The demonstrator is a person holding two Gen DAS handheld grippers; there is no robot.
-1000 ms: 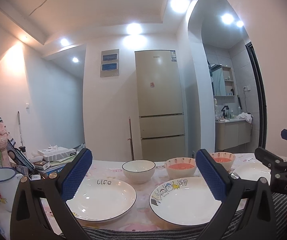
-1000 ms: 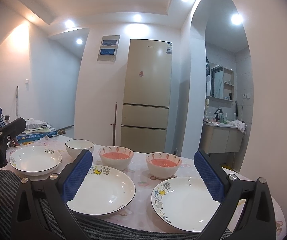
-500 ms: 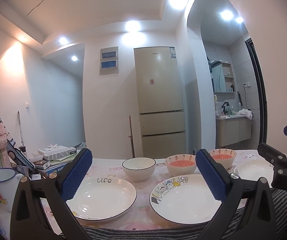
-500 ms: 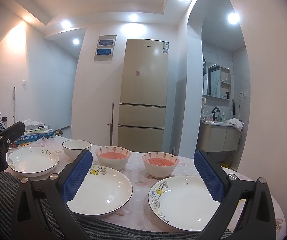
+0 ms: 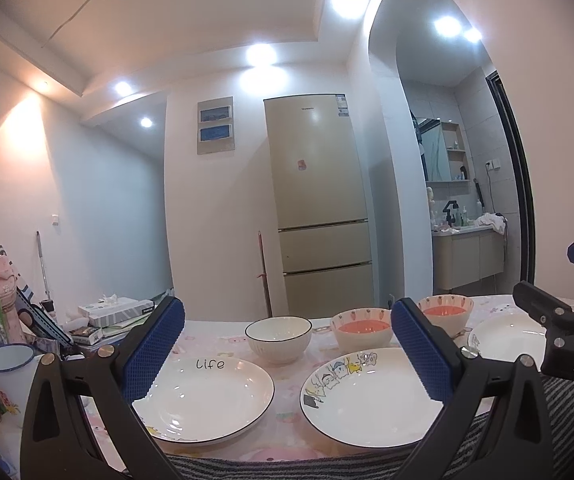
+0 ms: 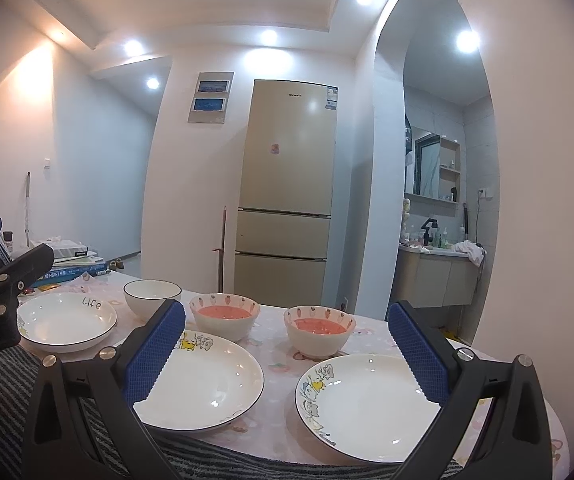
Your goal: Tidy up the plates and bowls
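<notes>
Blue textured pads line both grippers. In the left wrist view, the left gripper [image 5: 287,354] stands with jaws spread wide, empty, above the near table edge. In the right wrist view, the right gripper [image 6: 287,354] is likewise wide apart and grips nothing. A striped cloth [image 6: 215,456] lies at 6 o'clock under both tools.

Nearest row, left wrist view: the "Life" plate [image 5: 211,400] at 7 o'clock and the first cartoon plate [image 5: 367,400] at 5 o'clock, side by side, apart. The second cartoon plate [image 6: 363,404] sits at 5 o'clock in the right wrist view, separate from the first.

Second row, right wrist view: a white bowl [image 6: 152,297] with a dark rim at 10 o'clock, then two strawberry-pattern bowls with red interiors, left one [image 6: 224,318] and right one [image 6: 319,330], each upright and unstacked. All items rest on the pink-patterned table [image 6: 275,354].

Beyond the table, a beige refrigerator [image 6: 287,192] stands at 12 o'clock; a washbasin cabinet [image 6: 435,280] is at 2 o'clock.
</notes>
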